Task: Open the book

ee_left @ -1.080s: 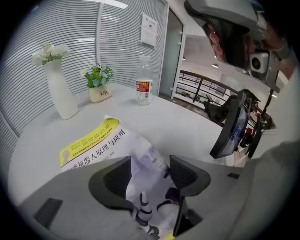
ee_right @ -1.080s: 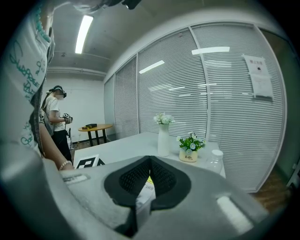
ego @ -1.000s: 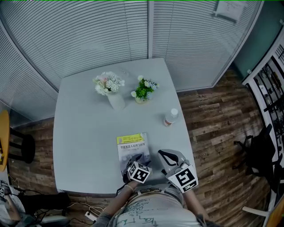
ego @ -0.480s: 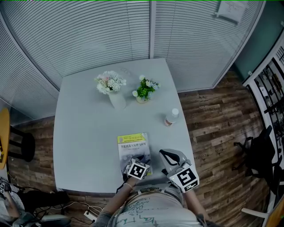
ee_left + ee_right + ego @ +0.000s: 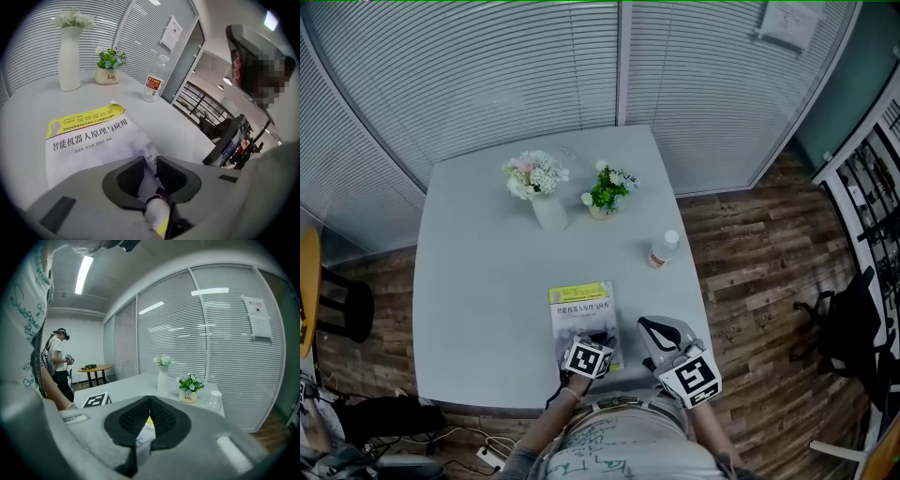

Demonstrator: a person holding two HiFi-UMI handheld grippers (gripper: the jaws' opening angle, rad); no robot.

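The person wears a white T-shirt (image 5: 623, 455) covered in loose green handwriting-style print. A thin beaded bracelet (image 5: 69, 406) sits on one wrist. The left gripper (image 5: 598, 336) and the right gripper (image 5: 649, 326) are both smooth, pale grey moulded shells with rounded edges. Each is topped by a white marker cube (image 5: 688, 378) printed with bold black square patterns. The fingers (image 5: 133, 417) are lined with black pads. On the right gripper the pads have a fine cross-hatched texture, and on the left gripper they look plain dark grey.
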